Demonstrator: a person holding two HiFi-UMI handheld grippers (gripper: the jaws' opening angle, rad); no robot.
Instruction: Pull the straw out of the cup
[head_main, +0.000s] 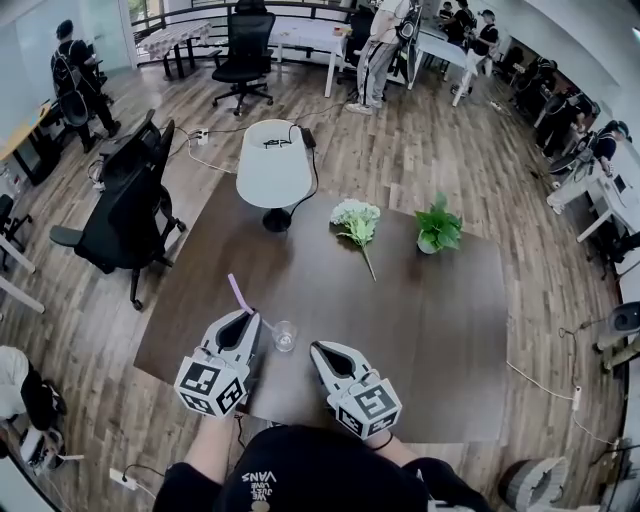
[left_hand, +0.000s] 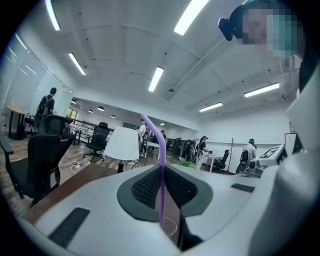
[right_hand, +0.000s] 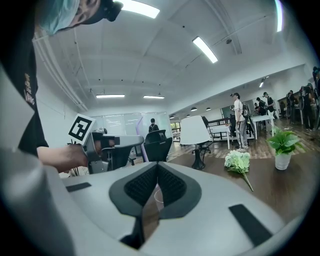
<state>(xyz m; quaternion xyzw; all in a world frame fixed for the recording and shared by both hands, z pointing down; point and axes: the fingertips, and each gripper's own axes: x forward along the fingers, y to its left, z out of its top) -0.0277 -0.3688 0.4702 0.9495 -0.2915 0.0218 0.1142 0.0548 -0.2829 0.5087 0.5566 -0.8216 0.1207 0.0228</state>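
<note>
Step in hand: we judge this the lift-out stage. The thin purple plastic straw (left_hand: 161, 165) is gripped and poised over the small clear glass cup (head_main: 284, 335).
Tool, left: the left gripper (head_main: 249, 319) is clenched on the straw. Its own view shows both pads pressed to the shaft, with the bent top rising above them.
Tool, right: the right gripper (head_main: 319, 349) has its jaws drawn together and grasps nothing. It sits near the cup and, as far as the head view shows, apart from it.
Straw, position: held in the left jaws, up and to the left of the cup. Its lower end is hidden, so we cannot tell whether it has cleared the rim.
Cup, position: upright on the dark brown rectangular table (head_main: 430, 330), near the front edge, between the two grippers.
Next move: in our judgement, a straight upward draw until the straw's tip is clear of the rim. The cup is unheld — a sideways drag could tip it.
Count, task items: one straw, one cup, two grippers.
Count, other items: one white-shaded table lamp (head_main: 272, 165), one bunch of white flowers (head_main: 356, 218) and one green potted plant (head_main: 437, 228) — all on the far half of the table, well apart from the cup.
</note>
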